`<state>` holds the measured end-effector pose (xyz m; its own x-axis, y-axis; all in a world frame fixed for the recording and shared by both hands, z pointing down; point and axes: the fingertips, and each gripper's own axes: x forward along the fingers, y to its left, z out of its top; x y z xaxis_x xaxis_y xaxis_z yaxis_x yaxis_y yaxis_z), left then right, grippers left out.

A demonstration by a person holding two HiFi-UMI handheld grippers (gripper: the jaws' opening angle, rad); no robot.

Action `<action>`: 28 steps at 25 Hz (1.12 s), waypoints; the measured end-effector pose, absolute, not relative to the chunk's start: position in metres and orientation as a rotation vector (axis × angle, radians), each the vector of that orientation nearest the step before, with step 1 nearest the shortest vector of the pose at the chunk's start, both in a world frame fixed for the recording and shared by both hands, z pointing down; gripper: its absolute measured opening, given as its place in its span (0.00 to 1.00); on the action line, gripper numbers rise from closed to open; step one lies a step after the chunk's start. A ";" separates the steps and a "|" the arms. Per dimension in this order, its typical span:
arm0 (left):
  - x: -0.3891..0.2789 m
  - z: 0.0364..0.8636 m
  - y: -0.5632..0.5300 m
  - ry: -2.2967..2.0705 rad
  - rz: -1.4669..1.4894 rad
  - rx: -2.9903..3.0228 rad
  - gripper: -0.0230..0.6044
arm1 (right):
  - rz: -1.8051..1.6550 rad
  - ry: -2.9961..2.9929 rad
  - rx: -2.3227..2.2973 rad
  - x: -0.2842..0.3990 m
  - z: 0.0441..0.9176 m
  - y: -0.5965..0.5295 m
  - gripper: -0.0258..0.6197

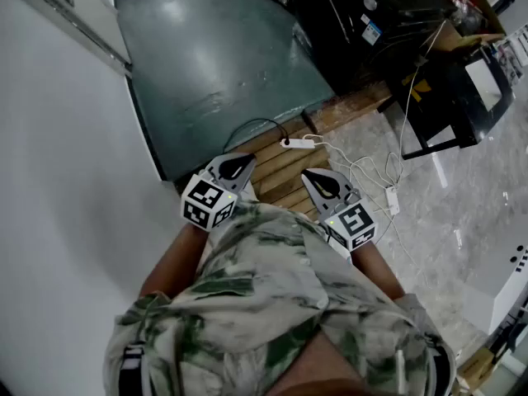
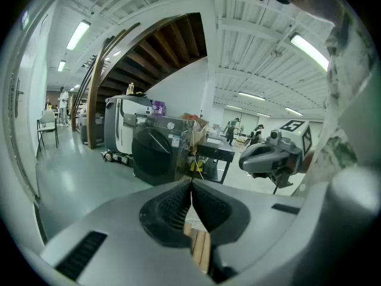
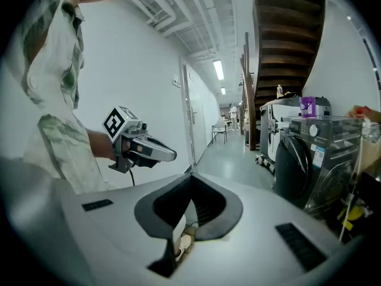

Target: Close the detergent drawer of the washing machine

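Black front-loading washing machine (image 1: 346,23) stands well beyond the grey left gripper (image 1: 236,166) and grey right gripper (image 1: 321,182), touching neither. Both pairs of jaws are pressed together, empty; its detergent drawer cannot be picked out.

we see bright ceiling lights (image 2: 78,34) glaring beside the staircase (image 2: 161,46); the floor (image 1: 214,48) shines softly. both gripper views bend and darken toward their round edges. the head view is dimmer.
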<state>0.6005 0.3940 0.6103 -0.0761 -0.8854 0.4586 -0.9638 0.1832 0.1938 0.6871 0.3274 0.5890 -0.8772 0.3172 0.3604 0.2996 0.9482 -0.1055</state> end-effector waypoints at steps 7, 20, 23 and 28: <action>0.570 0.608 0.398 -1.998 0.197 1.724 0.08 | 0.050 -2.704 -0.483 0.654 0.587 0.335 0.07; 0.414 0.622 0.434 -2.042 0.164 1.683 0.09 | 0.025 -2.681 -0.526 0.499 0.590 0.370 0.16; 0.359 0.609 0.438 -2.065 0.174 1.654 0.26 | 0.030 -2.656 -0.542 0.451 0.579 0.372 0.16; 0.283 0.560 0.449 -2.097 0.180 1.601 0.29 | 0.056 -2.593 -0.600 0.390 0.541 0.381 0.12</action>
